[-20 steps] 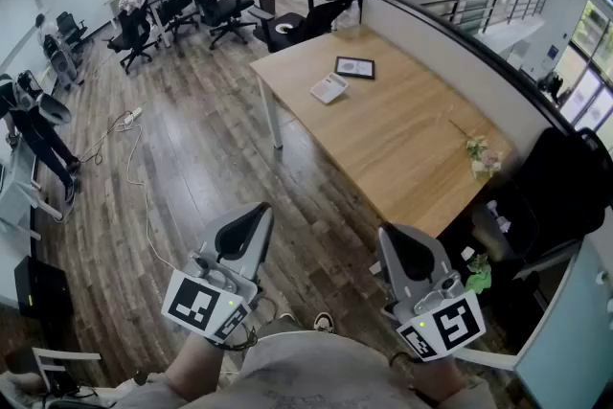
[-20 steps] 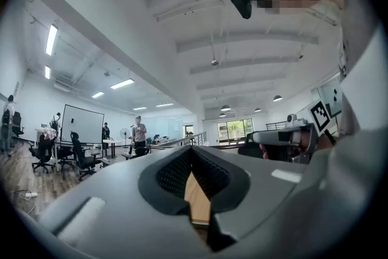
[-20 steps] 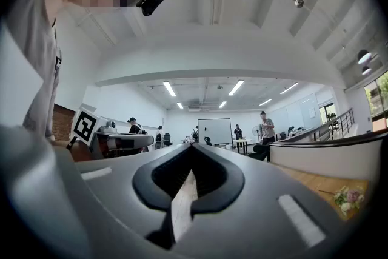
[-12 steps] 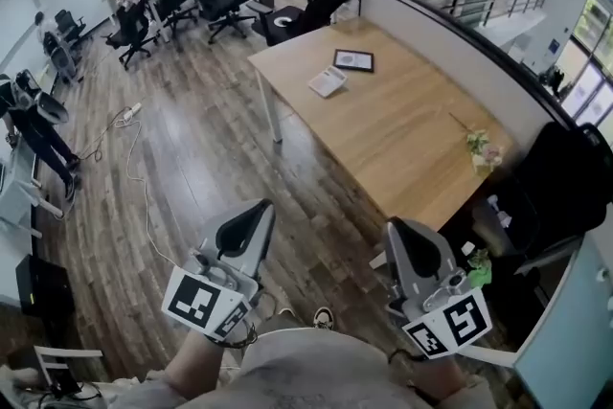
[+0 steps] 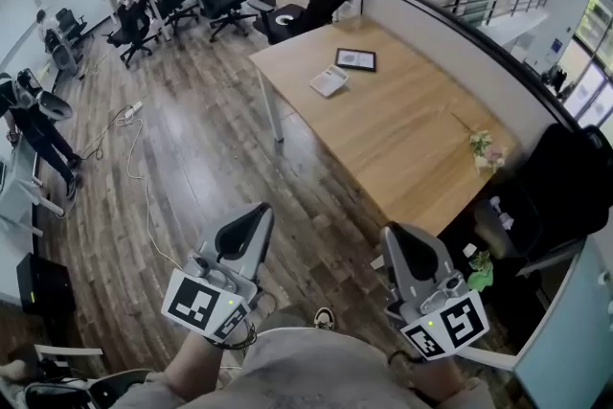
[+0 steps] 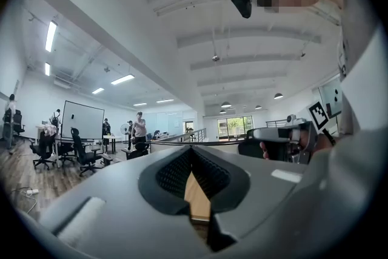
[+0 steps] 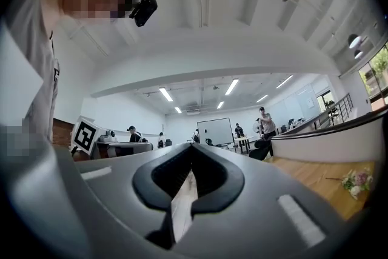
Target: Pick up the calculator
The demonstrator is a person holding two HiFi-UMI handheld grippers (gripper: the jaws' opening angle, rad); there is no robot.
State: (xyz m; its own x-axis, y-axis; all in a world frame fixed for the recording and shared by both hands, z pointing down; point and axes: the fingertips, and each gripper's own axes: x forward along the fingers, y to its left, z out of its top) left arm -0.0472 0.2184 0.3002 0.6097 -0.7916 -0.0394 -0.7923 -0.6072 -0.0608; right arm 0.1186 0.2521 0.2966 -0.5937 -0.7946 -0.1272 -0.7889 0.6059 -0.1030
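1. Since the earlier frames almost nothing has moved. The long light wooden table point(image 5: 402, 144) sits a tiny bit higher in the head view. The two grippers are in nearly the same spots at the bottom of the frame.
2. The small flat white calculator point(image 5: 329, 80) lies at the far end of the table, in the upper middle of the head view. It is just beside a flat black-framed panel point(image 5: 355, 60). It is well apart from both grippers.
3. The grey left gripper point(image 5: 259, 212) and the grey right gripper point(image 5: 397, 236) are held low, side by side, pointing toward the table. I think this is because the person is standing out on the brown wood floor point(image 5: 201, 158) and has not reached for anything yet.
4. The left gripper's jaws are pressed together. Only a thin slit shows between them, and nothing is held there.
5. The right gripper's jaws are pressed together too, and they hold nothing.
6. I think the person has to get closer, and one pair of jaws has to spread wide before it can take the calculator.
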